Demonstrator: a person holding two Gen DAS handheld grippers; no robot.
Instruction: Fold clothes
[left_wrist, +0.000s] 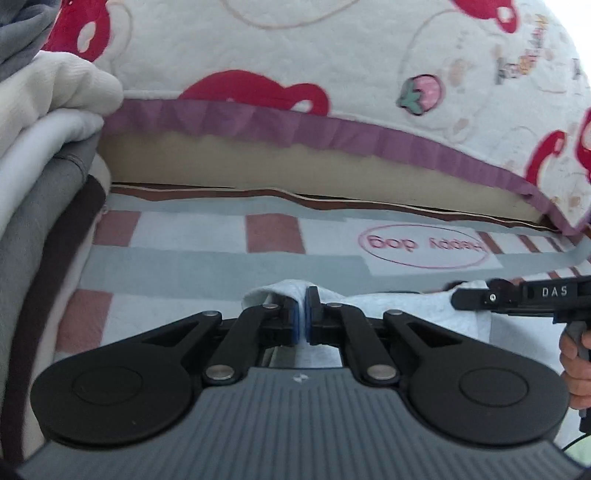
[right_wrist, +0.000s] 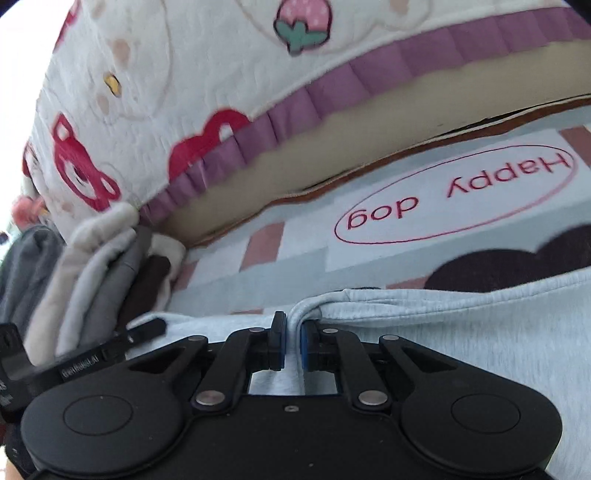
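While clamping pale garment (right_wrist: 443, 332) | left gripper (left_wrist: 303, 317), right gripper (right_wrist: 293, 341) both grasping

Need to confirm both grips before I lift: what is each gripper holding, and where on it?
Both hold the light blue garment. The left gripper is shut on a bunched fold at its far edge; the right gripper pinches a raised fold along the same edge.

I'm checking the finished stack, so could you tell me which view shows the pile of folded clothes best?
The right wrist view: the pile of folded clothes shows as whole stacked layers. The left wrist view shows only its cropped edge at the frame's left.
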